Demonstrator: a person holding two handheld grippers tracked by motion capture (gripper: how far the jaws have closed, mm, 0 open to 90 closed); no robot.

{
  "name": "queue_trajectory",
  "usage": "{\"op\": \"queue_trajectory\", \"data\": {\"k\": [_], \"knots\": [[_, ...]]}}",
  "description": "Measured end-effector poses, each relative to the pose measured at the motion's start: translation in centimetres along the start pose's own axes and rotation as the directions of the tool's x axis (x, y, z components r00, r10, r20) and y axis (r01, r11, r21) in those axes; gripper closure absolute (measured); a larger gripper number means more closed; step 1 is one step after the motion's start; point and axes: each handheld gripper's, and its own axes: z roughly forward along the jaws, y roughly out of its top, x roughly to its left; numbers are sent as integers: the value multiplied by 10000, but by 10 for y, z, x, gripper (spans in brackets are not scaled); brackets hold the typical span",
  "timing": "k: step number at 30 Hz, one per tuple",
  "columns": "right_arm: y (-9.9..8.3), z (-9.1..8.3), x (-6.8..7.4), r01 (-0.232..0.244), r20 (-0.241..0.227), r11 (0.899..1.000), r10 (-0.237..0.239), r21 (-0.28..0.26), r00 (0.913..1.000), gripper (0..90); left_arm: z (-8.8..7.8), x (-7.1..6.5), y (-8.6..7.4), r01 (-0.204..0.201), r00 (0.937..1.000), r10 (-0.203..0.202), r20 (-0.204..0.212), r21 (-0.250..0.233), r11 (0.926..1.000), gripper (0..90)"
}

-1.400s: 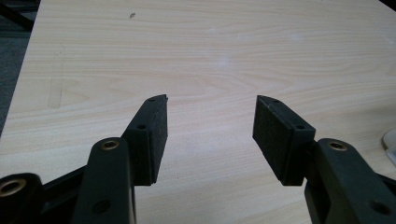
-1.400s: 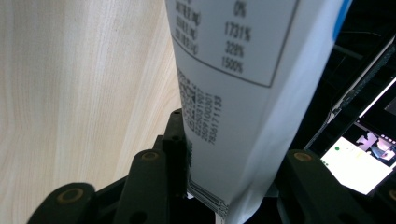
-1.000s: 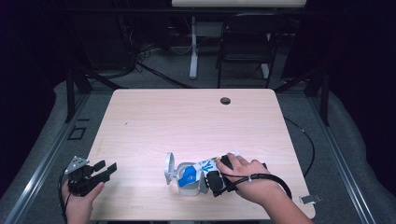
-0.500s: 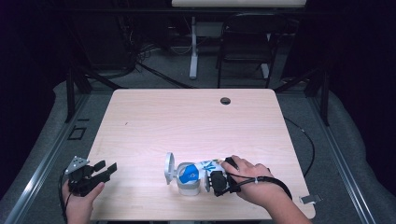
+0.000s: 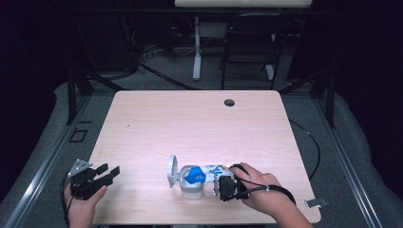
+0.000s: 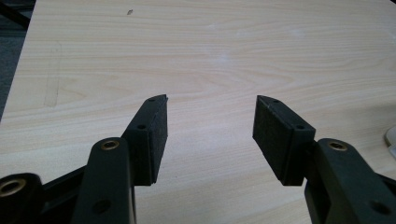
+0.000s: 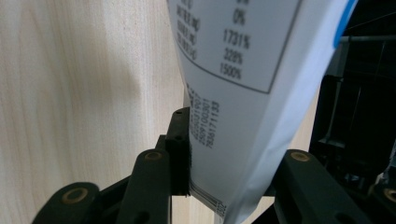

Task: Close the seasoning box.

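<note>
A white packet [image 5: 212, 169] with blue print lies tilted near the table's front edge, its blue end [image 5: 194, 177] over a short white tub [image 5: 191, 188]. The tub's round lid [image 5: 172, 170] stands open to the left. My right gripper [image 5: 223, 187] is shut on the packet's near end. In the right gripper view the packet [image 7: 243, 84] shows a printed label and barcode. My right gripper [image 7: 224, 140] has its left pad [image 7: 181, 140] pressed against it there; the other pad is hidden behind it. My left gripper [image 5: 107, 173] is open at the front left corner, and my left gripper [image 6: 210, 119] has bare wood between its pads.
The light wooden table [image 5: 199, 123] has a dark cable hole [image 5: 229, 102] near its far edge. A small grey clip [image 5: 313, 203] sits at the front right corner. A black chair [image 5: 249, 42] and a desk leg [image 5: 196, 47] stand beyond the table.
My right hand and its gripper have shifted slightly toward the front edge with the packet still gripped. The left gripper has stayed where it was.
</note>
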Motion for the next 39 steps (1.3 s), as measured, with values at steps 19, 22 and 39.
{"op": "queue_trajectory", "data": {"k": [19, 22, 39], "knots": [[-5, 18, 11, -1036, -681, 9927, 994, -619, 9927, 676, 1, 1, -1, 33, 10000, -33, -19, 22, 10000, 457], [-6, 20, 12, -1446, -837, 9869, 1384, -722, 9868, 681, 1, 1, -1, 32, 10000, -31, -13, 26, 10000, 457], [-24, 27, 23, -3670, -1798, 9159, 3381, -1628, 9238, 715, 3, 1, -2, 28, 10000, -28, -31, 122, 9999, 457]]}}
